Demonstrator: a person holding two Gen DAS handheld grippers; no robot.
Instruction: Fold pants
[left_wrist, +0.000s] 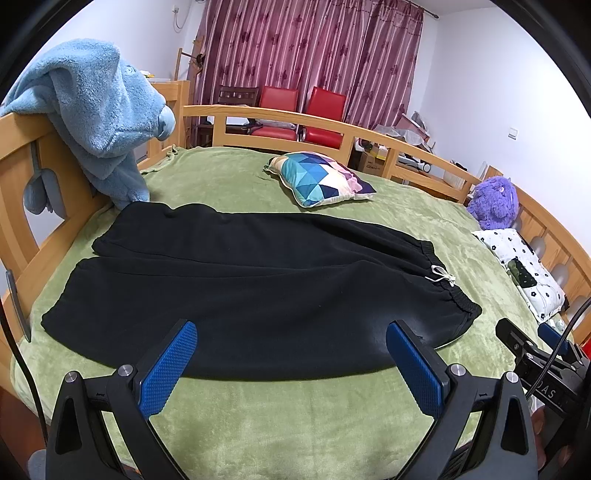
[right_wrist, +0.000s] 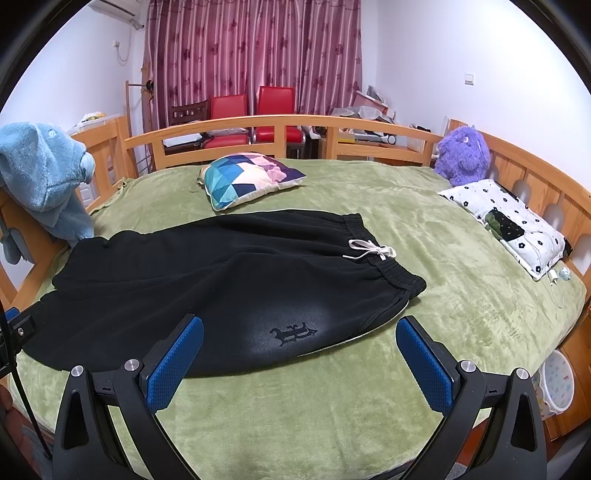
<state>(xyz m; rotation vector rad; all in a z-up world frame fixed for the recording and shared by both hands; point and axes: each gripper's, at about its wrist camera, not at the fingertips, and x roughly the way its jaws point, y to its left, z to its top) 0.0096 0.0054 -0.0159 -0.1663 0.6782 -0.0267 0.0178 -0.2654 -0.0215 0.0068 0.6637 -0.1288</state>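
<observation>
We are holding the left gripper (left_wrist: 291, 345) and right gripper (right_wrist: 299, 341) spread apart, empty, hovering near the black sweatpants (left_wrist: 240, 280) lying flat on the green blanket (left_wrist: 295, 417).

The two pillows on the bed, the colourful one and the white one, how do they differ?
The colourful pillow has a pattern of blue, pink and cream triangles; the white pillow carries small black flowers and a dark patch. The colourful pillow lies toward the far rail, just beyond the black pants; the white pillow lies along the right-hand rail, next to the purple plush toy. Both rest on the green blanket, clear of both open grippers.
</observation>
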